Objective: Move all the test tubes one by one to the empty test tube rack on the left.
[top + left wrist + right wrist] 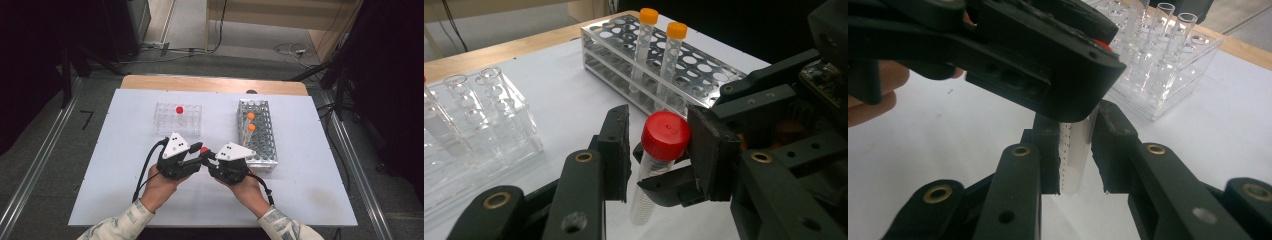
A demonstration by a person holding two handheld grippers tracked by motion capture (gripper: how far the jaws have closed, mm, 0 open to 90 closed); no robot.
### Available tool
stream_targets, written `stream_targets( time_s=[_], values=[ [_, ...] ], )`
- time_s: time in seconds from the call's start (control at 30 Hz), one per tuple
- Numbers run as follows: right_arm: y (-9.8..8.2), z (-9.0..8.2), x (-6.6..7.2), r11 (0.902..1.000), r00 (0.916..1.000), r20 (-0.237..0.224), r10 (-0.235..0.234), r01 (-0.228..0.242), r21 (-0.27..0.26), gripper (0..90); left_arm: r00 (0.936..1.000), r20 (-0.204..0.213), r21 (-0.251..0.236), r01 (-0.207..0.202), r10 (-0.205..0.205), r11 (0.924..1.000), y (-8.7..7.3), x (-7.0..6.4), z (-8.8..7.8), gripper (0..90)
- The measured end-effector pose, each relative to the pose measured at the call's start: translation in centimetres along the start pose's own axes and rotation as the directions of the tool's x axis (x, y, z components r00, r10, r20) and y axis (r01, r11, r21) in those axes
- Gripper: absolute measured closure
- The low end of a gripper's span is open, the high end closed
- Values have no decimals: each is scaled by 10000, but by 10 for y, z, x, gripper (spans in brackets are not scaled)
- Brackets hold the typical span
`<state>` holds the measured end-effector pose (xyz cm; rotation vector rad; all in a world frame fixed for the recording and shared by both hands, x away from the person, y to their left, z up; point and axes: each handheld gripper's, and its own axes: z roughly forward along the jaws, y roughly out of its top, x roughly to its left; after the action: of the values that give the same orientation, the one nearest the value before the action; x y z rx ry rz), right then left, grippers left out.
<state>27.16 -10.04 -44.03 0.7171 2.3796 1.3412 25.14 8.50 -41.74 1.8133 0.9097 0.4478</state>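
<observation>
Cap work is the step in hand, as I judge it: my right gripper (1075, 150) has its fingers clamped on the clear body of the tube (649, 185), holding it roughly upright above the white counter (120, 195), while my left gripper (659, 150) brackets the red cap (666, 135) from either side. The left fingers (616, 150) stand a little apart, one pad close by the cap's right edge, the other with a sliver of daylight on the left; I can't confirm that they press on it yet. So the tube sits between both pairs of fingers at once: body in the right pair, cap level with the left pair.

Beyond the left fingers stands the metal rack (704, 75) with two orange-capped tubes (674, 55); off to their left is the clear rack (484, 135) with open tubes.

Next move, I'd say, calls for the left fingers to seat squarely on the cap's ribbed wall, then a twist about the tube's axis while the right grip holds firm. The risk I see is the tube turning inside the right fingers, or tilting if the left pads land unevenly.
</observation>
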Motion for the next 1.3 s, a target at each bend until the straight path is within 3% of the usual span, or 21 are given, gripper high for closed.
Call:
stream_targets(
  time_s=[0.13,0.33,0.43,0.5,0.73,0.97,1.3],
  values=[
    [0,0,0,10000,10000,-11,18,-18,3,684,10000,7,12,28,-28,10000,0,1,1,697],
    [1,-6,-2,10000,9998,-191,10,-9,54,457,9999,-128,-73,69,-70,9999,3,6,-1,698],
    [0,-15,-5,10000,9999,-125,6,-7,-12,388,9993,-232,-144,281,-285,9995,5,15,-6,698],
    [-1,-22,-9,9999,9999,-140,101,-102,-82,362,9982,-305,-200,510,-516,9985,7,21,-9,699],
    [-10,-48,-23,9988,9989,176,424,-419,-264,327,9934,-905,-340,675,-703,9971,18,44,-21,698],
    [-23,-76,-38,9961,9944,689,797,-768,-428,326,9827,-1642,-587,772,-859,9953,37,67,-33,698],
    [-35,-102,-56,9906,9837,1267,1273,-1196,-663,328,9573,-2680,-788,900,-1080,9928,68,98,-29,699]
  ],
)
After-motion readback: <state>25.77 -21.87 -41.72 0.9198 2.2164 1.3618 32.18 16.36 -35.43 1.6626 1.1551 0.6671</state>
